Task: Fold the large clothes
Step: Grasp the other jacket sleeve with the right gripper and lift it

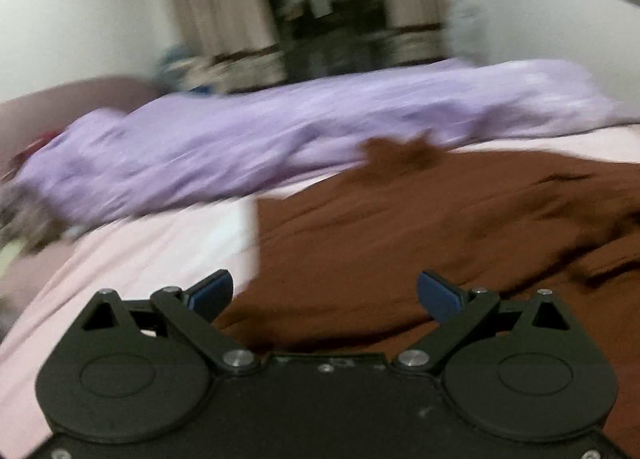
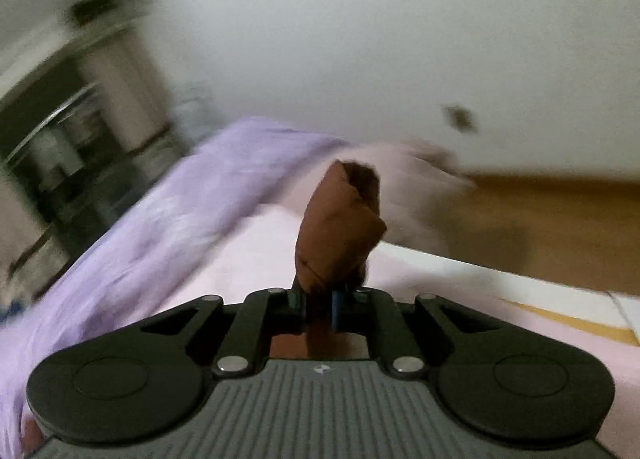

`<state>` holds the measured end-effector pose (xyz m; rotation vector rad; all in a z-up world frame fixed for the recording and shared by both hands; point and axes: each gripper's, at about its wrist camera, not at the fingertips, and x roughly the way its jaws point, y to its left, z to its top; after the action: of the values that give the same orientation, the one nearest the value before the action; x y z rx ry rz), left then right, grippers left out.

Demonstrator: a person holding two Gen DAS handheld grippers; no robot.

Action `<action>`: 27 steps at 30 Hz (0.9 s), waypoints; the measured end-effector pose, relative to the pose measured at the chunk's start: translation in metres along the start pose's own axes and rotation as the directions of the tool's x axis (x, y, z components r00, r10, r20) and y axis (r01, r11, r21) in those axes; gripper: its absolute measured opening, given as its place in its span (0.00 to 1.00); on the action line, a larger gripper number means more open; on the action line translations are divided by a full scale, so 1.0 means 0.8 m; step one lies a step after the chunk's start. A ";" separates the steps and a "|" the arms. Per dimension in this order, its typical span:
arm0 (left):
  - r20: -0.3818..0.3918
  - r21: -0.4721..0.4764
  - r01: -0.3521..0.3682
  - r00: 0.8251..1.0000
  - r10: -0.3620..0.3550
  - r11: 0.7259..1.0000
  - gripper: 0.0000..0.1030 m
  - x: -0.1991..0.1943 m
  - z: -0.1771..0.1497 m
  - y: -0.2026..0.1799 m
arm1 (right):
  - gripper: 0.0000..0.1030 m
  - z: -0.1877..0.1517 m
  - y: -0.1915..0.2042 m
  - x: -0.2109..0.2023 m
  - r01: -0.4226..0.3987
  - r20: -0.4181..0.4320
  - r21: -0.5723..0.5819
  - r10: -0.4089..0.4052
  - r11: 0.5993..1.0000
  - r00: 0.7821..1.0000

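Note:
A large brown garment [image 1: 420, 227] lies spread and wrinkled on the pink bed sheet [image 1: 152, 243]. My left gripper [image 1: 324, 293] is open and empty, its blue pads wide apart just above the garment's near left edge. In the right wrist view my right gripper [image 2: 318, 305] is shut on a bunched fold of the brown garment [image 2: 340, 227], which sticks up between the pads above the bed. Both views are blurred.
A crumpled lilac cloth [image 1: 280, 135] lies across the far side of the bed; it also shows in the right wrist view [image 2: 168, 219]. An open wardrobe [image 1: 312, 11] stands behind by the white wall. A wooden floor [image 2: 560, 227] lies beyond the bed's right edge.

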<state>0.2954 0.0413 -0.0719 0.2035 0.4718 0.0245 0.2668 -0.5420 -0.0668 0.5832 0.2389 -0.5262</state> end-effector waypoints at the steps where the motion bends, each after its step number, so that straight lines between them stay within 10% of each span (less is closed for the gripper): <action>1: -0.019 -0.005 -0.043 0.999 0.043 0.999 0.98 0.005 -0.005 0.012 | 0.11 -0.007 0.032 -0.010 -0.041 0.007 -0.059 0.041 0.997 0.999; 8: -0.072 -0.104 -0.092 0.994 0.085 0.990 0.97 0.052 -0.015 0.070 | 0.11 -0.108 0.252 -0.076 -0.317 -0.071 -0.325 0.311 0.891 0.948; 15: -0.137 -0.128 -0.059 0.990 0.041 0.990 0.98 0.093 -0.025 0.086 | 0.10 -0.225 0.402 -0.129 -0.439 -0.169 -0.420 0.406 0.794 0.898; 20: -0.147 -0.164 -0.037 0.989 0.012 0.986 0.99 0.108 -0.038 0.097 | 0.10 -0.273 0.474 -0.147 -0.544 -0.234 -0.411 0.492 0.731 0.839; 27: -0.166 -0.156 -0.039 0.986 0.013 0.987 1.00 0.121 -0.046 0.094 | 0.10 -0.347 0.491 -0.118 -0.559 -0.373 -0.351 0.436 0.751 0.819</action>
<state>0.3668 0.1286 -0.1322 0.0508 0.6293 0.1052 0.3785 -0.0650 -0.0781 0.2399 0.4322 0.1501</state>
